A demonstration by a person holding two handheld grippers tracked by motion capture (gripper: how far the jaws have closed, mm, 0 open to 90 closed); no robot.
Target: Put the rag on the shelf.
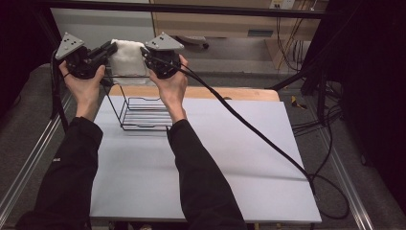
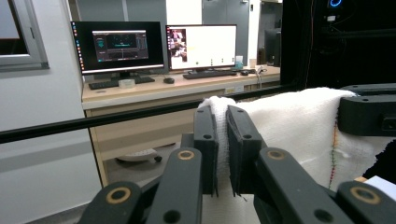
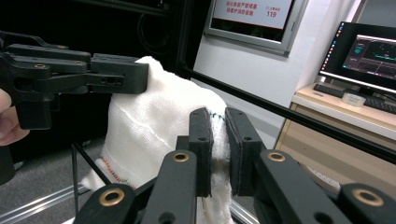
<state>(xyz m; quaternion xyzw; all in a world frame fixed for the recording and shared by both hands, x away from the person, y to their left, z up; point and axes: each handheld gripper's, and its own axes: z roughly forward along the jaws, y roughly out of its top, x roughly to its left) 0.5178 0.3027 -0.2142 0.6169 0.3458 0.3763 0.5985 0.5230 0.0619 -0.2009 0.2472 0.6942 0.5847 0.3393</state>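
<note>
A white towel (image 1: 127, 57) hangs stretched between both grippers, held high above the far edge of the table over a black wire rack (image 1: 141, 112). My left gripper (image 1: 109, 49) is shut on the towel's left top edge; in the left gripper view the white towel (image 2: 299, 126) runs out of the left gripper (image 2: 223, 116) toward the other gripper at right. My right gripper (image 1: 146, 52) is shut on the towel's right top edge; in the right gripper view the right gripper (image 3: 219, 116) pinches the white towel (image 3: 140, 126), which has a coloured stitched hem.
The wire rack stands at the far left of the white table (image 1: 201, 163). A thick black cable (image 1: 249, 127) trails from the right gripper across the table to its right edge. Beyond the table are a black frame bar (image 1: 191, 8) and a desk with monitors (image 2: 154, 44).
</note>
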